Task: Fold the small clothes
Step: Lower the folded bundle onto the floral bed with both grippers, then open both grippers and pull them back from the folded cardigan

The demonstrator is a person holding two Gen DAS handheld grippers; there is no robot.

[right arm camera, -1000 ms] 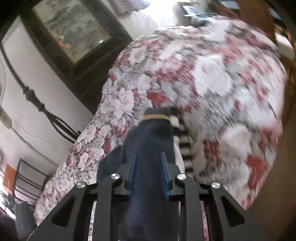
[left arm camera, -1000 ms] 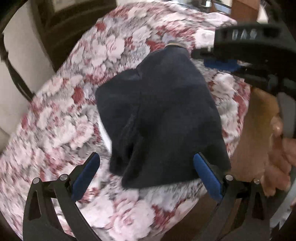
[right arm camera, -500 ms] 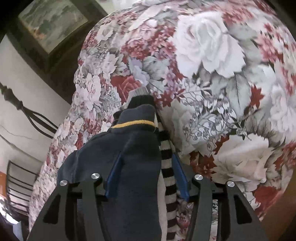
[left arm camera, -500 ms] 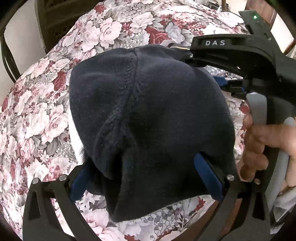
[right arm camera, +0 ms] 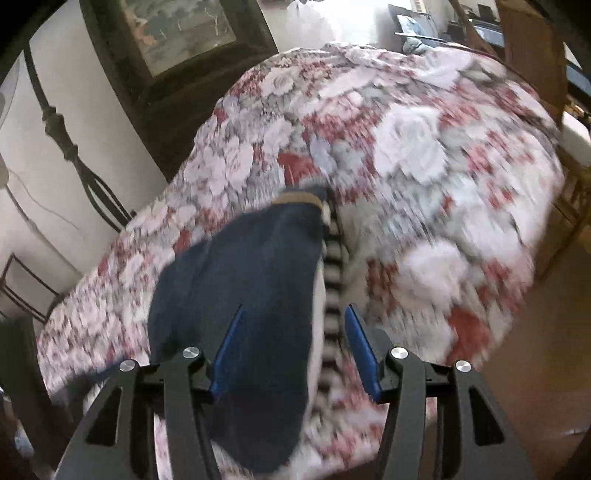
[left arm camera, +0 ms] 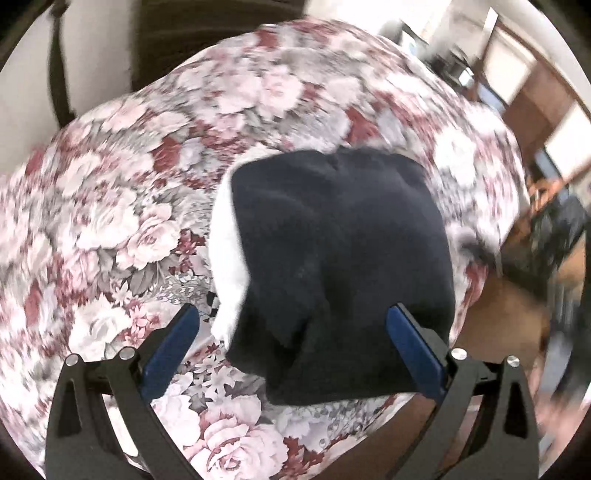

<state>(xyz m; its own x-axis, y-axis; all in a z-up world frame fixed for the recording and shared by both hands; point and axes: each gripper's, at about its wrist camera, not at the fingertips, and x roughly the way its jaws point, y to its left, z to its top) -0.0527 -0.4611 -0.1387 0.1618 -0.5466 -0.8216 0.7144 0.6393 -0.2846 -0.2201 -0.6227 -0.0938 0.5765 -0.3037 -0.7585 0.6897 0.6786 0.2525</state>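
Observation:
A dark navy garment (left arm camera: 343, 266) lies folded on the floral cloth (left arm camera: 122, 221), with a white piece (left arm camera: 227, 251) showing under its left edge. My left gripper (left arm camera: 295, 347) is open, its blue pads wide apart over the garment's near edge. In the right wrist view the navy garment (right arm camera: 251, 295) has a yellow-trimmed end (right arm camera: 299, 197) and a black-and-white striped piece (right arm camera: 332, 280) beside it. My right gripper (right arm camera: 295, 354) is open around the garment's near part, pads apart from the cloth.
The floral cloth covers a rounded table (right arm camera: 424, 155). A dark framed picture (right arm camera: 177, 33) and a metal stand (right arm camera: 70, 147) are by the wall on the left. Wooden furniture (left arm camera: 535, 99) stands at the far right; bare floor (right arm camera: 535, 350) lies beyond the table's near right edge.
My right gripper has opened and let go of the navy garment, which now lies flat. My left gripper has drawn back. Both views are blurred by motion.

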